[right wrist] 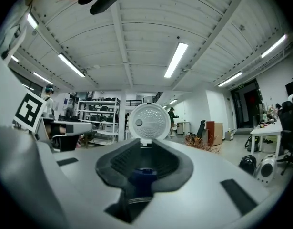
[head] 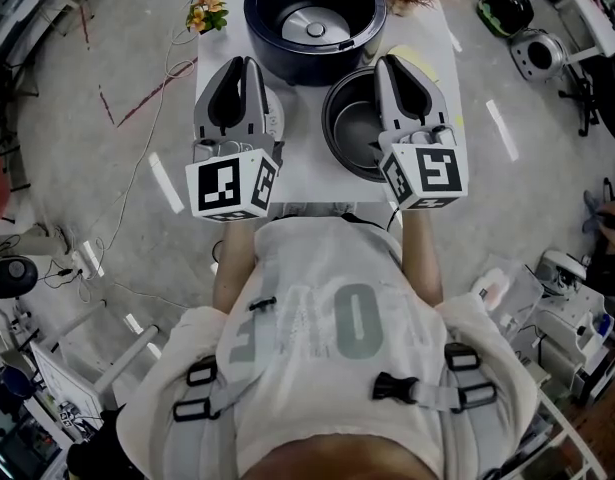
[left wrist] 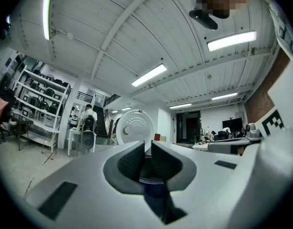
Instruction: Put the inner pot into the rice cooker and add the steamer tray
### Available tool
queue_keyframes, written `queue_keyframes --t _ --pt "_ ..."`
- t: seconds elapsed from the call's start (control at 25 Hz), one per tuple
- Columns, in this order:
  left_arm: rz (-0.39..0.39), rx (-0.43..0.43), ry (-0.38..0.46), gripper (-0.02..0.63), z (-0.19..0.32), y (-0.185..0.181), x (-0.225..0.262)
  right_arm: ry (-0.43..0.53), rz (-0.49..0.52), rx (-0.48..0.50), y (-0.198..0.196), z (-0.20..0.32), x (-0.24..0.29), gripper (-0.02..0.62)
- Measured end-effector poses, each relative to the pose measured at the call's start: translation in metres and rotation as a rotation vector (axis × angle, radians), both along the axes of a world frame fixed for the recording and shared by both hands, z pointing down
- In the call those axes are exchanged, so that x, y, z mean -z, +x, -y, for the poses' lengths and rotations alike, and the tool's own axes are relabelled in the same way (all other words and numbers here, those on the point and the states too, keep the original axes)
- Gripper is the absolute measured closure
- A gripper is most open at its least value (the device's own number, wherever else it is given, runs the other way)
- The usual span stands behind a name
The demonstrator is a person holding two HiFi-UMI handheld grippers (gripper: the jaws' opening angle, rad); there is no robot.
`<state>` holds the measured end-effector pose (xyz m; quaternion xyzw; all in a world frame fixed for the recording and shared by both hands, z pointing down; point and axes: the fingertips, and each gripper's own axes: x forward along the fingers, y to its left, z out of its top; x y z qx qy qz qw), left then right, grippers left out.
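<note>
Left gripper [head: 249, 64] and right gripper [head: 387, 63]: both clenched, nothing grasped. Inner pot [head: 349, 128] stands on white table [head: 312, 173], at 5 o'clock from open rice cooker [head: 262, 23], beneath right gripper.

Above the left fingers [left wrist: 131, 162] spans a white ribbed ceiling [left wrist: 136, 32] with strip lights [left wrist: 149, 74]; shelves [left wrist: 39, 104] stand far to their left, on grey concrete floor [left wrist: 17, 166].

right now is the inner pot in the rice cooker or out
Out. The inner pot sits on the table beside the rice cooker, whose cavity is empty.
</note>
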<state>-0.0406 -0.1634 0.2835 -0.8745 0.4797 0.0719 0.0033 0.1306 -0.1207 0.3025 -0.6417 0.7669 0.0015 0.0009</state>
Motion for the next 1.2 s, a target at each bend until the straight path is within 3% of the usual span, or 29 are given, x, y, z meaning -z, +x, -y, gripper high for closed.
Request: queue_keyframes --t 0.04,0.12,0.24,0.36,0.56,0.8,0.92,1.08,1.2 --pt "-0.008 -0.018 -0.005 0.571 0.000 0.003 -0.001 -0.009 0.008 0.020 -0.001 0.001 -0.001 0.467" --pt "-0.027 -0.060 -0.013 0.426 0.000 0.009 -0.001 -0.027 0.027 0.053 -0.001 0.005 -0.003 0.304" --pt "-0.075 -0.107 -0.034 0.317 0.001 0.018 0.000 -0.044 0.039 0.072 0.005 0.006 -0.007 0.239" --pt "-0.121 -0.150 -0.096 0.276 0.004 0.026 -0.008 -0.079 0.031 0.070 0.017 0.004 -0.014 0.239" --pt "-0.151 -0.206 -0.245 0.275 0.009 0.042 -0.042 -0.143 0.020 0.009 0.055 -0.004 -0.031 0.239" --pt "-0.191 -0.264 -0.466 0.276 -0.003 0.069 -0.107 -0.246 0.095 -0.059 0.114 -0.026 -0.073 0.254" --pt "-0.276 -0.292 -0.588 0.276 -0.010 0.082 -0.133 -0.297 0.168 -0.060 0.135 -0.039 -0.097 0.263" --pt "-0.433 -0.237 -0.681 0.276 -0.021 0.083 -0.153 -0.327 0.367 -0.051 0.160 -0.052 -0.121 0.268" --pt "-0.401 -0.136 -0.648 0.276 -0.031 0.073 -0.161 -0.322 0.380 -0.084 0.179 -0.063 -0.129 0.285"
